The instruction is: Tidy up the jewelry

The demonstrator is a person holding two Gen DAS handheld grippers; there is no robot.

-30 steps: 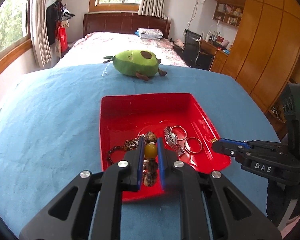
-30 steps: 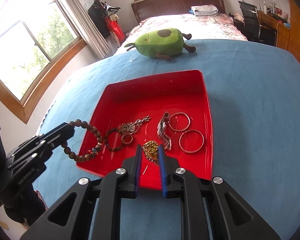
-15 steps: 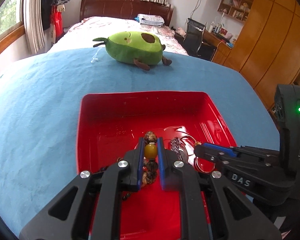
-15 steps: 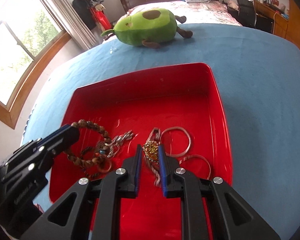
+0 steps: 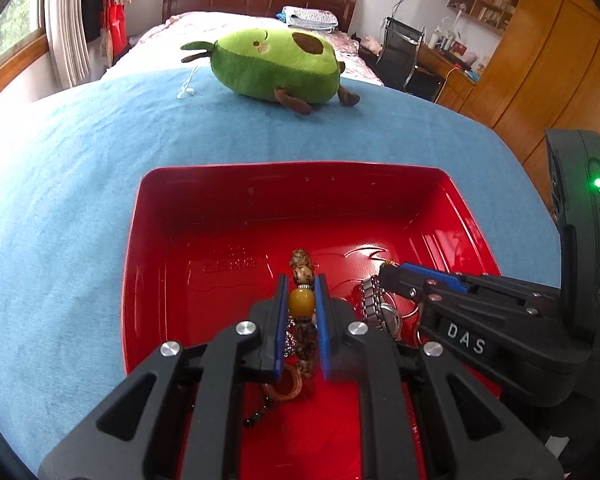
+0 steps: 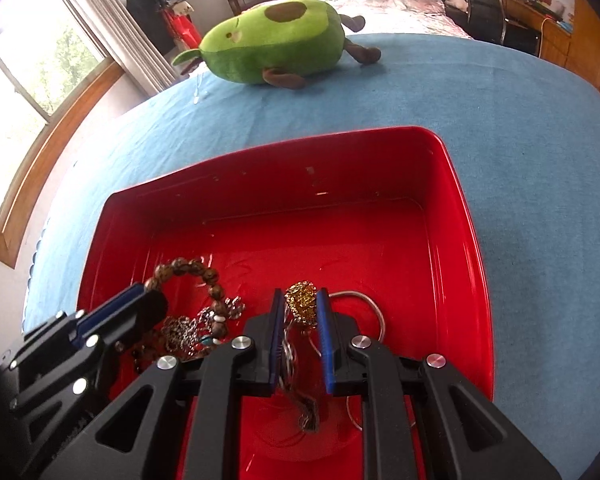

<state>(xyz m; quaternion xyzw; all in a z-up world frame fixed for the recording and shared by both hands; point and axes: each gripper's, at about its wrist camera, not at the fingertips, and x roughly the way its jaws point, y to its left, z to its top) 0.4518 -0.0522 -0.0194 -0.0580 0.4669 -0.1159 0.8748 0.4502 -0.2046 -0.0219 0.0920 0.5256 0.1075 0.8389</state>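
Beaded bracelet [image 5: 301, 304] w/ amber bead is being held clamped in the left gripper [image 5: 301, 320], just above the floor of the red tray [image 5: 260, 196]; in the right wrist view its loop [image 6: 188, 276] is seen arcing over the tray's near-left part. Gold filigree piece [image 6: 301, 304] is being pinched by the right gripper [image 6: 301, 340], w/ a thin chain hanging below it into the tray. Both grippers are thus closed on jewelry, not yet let go.

Already lying in the tray: metal watch [image 5: 376, 308], silver bangle [image 6: 364, 312], a tangle of chain & small beads [image 6: 204, 328], a brown ring [image 5: 284, 386]. Nothing is being seen loose on the blue worktop [image 5: 80, 200] apart from the avocado plush [image 5: 276, 66] at the far side, well apart from the tray.

Progress, as judged: most pieces are gathered; the two held items are left to be released, maybe spread apart.

Vs. a second ago: both grippers have been brought forward and down, from the tray's near edge to over its floor; tray and plush are looming larger; grips are unchanged.
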